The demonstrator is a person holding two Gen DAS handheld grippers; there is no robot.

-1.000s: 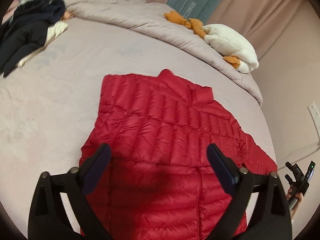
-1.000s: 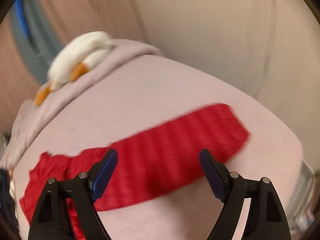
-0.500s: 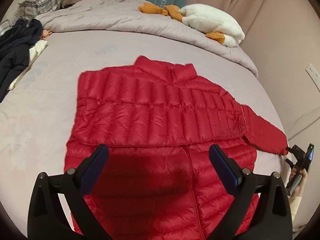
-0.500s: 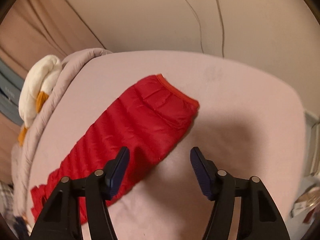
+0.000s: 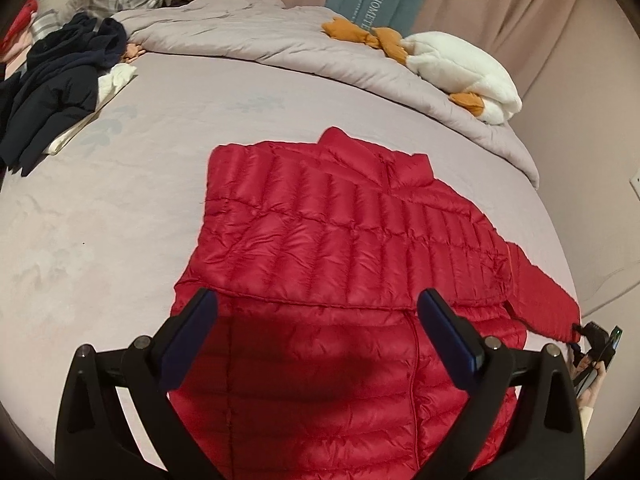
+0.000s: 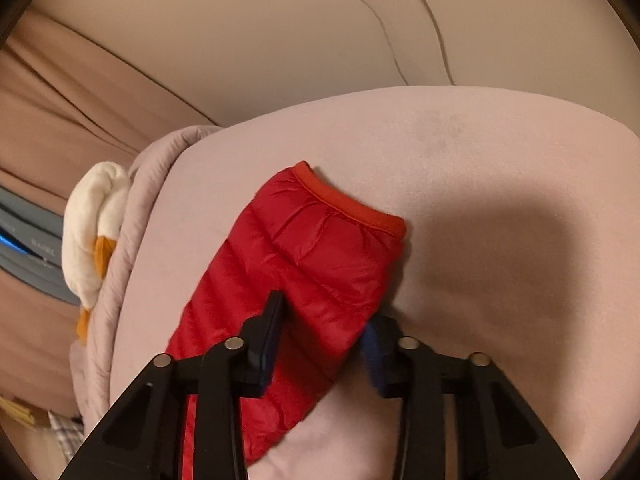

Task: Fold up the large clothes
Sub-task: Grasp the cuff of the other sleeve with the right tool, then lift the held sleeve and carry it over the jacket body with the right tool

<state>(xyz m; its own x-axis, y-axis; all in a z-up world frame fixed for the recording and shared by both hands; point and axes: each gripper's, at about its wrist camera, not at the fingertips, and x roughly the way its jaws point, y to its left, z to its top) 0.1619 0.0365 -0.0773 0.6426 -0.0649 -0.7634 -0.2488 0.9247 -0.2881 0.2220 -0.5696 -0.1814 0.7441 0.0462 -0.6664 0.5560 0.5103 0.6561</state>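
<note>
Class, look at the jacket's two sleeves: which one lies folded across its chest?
The jacket's far sleeve; the other sleeve stretches out sideways between the right gripper's fingers.
</note>
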